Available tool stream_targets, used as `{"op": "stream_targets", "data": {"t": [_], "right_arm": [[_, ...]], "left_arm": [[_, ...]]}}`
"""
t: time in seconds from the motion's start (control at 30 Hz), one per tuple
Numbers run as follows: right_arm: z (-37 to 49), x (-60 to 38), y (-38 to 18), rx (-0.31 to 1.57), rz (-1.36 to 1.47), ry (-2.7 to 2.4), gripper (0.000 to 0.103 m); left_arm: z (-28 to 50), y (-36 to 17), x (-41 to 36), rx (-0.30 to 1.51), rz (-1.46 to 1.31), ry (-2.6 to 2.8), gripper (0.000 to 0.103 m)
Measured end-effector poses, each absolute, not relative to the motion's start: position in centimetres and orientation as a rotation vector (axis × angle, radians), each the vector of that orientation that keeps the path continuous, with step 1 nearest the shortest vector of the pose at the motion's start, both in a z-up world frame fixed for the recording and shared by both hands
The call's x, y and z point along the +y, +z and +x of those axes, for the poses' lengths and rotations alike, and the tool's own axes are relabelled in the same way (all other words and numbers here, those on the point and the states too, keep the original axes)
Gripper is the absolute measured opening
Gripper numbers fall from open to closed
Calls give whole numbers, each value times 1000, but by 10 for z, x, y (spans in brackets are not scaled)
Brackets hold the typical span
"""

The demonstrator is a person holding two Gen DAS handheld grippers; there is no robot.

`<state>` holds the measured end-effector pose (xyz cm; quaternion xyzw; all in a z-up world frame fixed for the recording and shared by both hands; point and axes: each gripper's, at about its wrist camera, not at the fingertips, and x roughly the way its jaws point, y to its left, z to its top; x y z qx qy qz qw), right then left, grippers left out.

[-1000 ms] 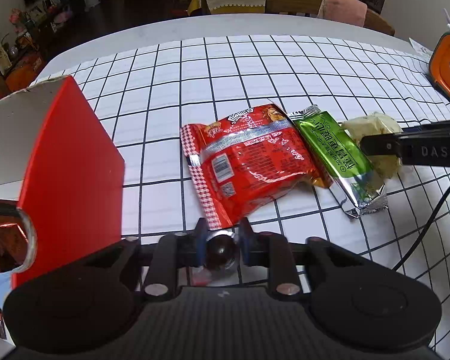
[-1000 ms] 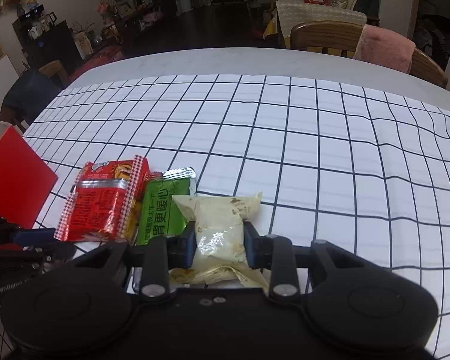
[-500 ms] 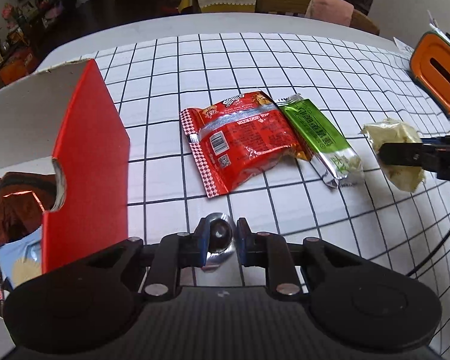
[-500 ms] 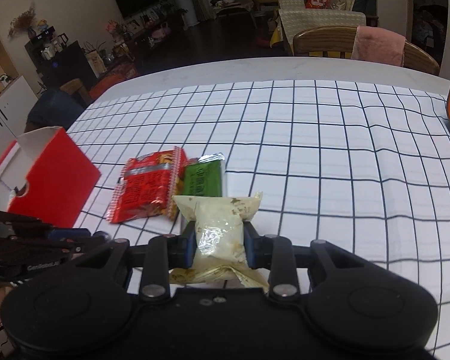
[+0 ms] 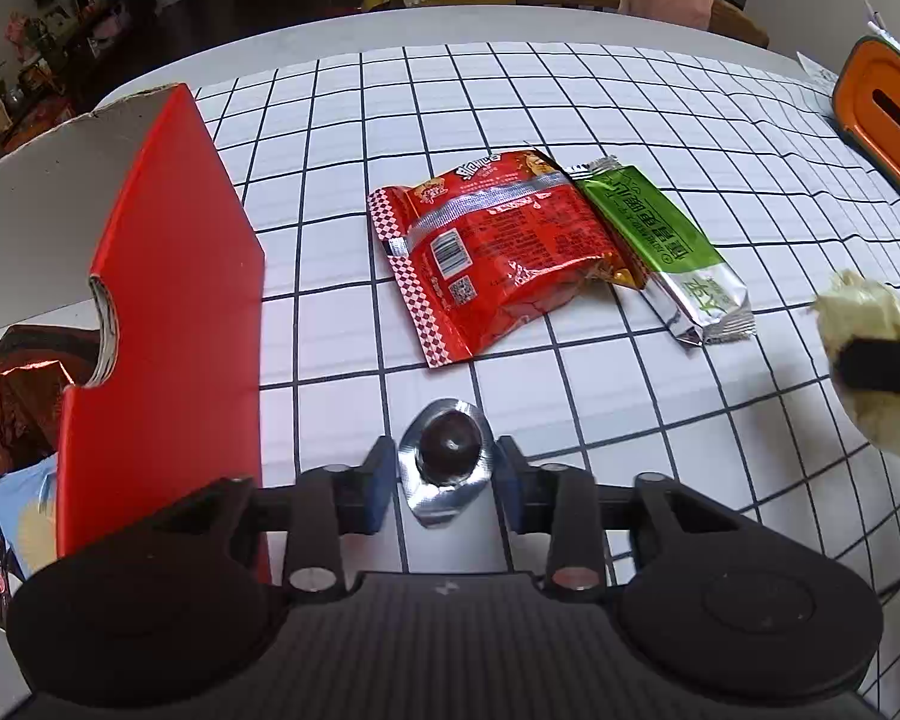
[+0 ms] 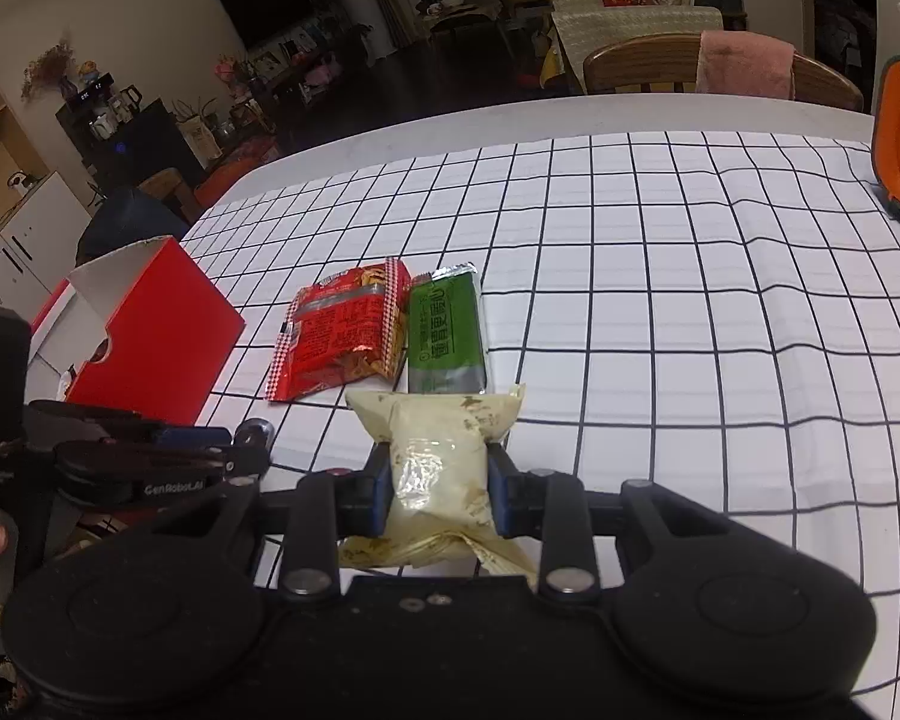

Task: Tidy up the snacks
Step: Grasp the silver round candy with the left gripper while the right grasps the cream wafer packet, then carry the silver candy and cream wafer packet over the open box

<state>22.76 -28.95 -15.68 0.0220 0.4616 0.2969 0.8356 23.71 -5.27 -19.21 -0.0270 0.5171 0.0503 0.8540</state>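
My left gripper (image 5: 444,471) is shut on a small silver-foil chocolate (image 5: 447,459) and holds it above the table, beside the red box (image 5: 168,324). My right gripper (image 6: 438,480) is shut on a pale yellow snack packet (image 6: 438,462), lifted off the cloth; it also shows in the left wrist view (image 5: 870,354). A red snack bag (image 5: 498,258) and a green snack bar (image 5: 666,252) lie side by side on the checked cloth, and appear in the right wrist view as the red bag (image 6: 336,336) and green bar (image 6: 444,330). The red box (image 6: 150,342) stands open at the left with several snacks inside (image 5: 12,390).
An orange container (image 5: 882,120) stands at the table's far right edge. A wooden chair with a pink cloth (image 6: 738,69) is behind the table. The checked tablecloth (image 6: 690,300) covers the table.
Both grippers have risen and pulled back. The yellow packet moved right, away from the green bar. The left gripper's jaws now stand a little wider around the chocolate.
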Motion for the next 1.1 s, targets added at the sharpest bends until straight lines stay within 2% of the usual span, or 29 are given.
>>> {"op": "stream_targets", "data": {"t": [0.63,1.1], "right_arm": [[199,-293,-158,979,41,607,30],[164,-285,-132,938,50,606,30]], "left_arm": [[233,-190,-53,1072,-81,103,33],[192,-143,-57,1011,-97,70,33]]}}
